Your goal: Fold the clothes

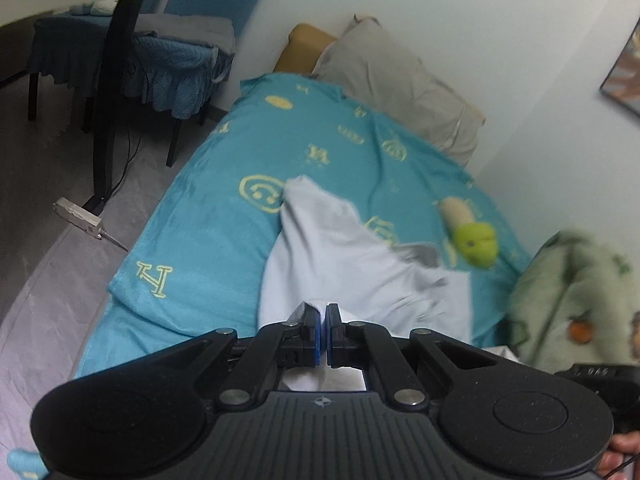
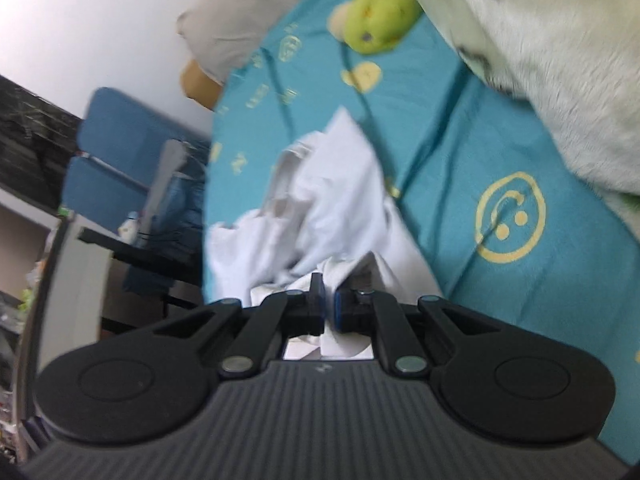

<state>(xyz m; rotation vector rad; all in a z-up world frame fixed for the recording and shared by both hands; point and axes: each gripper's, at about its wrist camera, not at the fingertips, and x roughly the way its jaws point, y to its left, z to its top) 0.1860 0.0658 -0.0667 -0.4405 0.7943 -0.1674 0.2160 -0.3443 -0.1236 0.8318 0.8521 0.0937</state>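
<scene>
Left wrist view: left gripper is pinching the shirt, jaws closed on its hem, cloth trailing across the bed's middle. Toy is lying near the wall edge. Right gripper is clamping bunched shirt too.

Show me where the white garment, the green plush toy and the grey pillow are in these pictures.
white garment [image 1: 332, 256]: left wrist view, on its broad middle panel.
green plush toy [image 2: 378, 18]: right wrist view, on its round green body.
grey pillow [image 1: 396, 80]: left wrist view, on the middle of its top face.
</scene>
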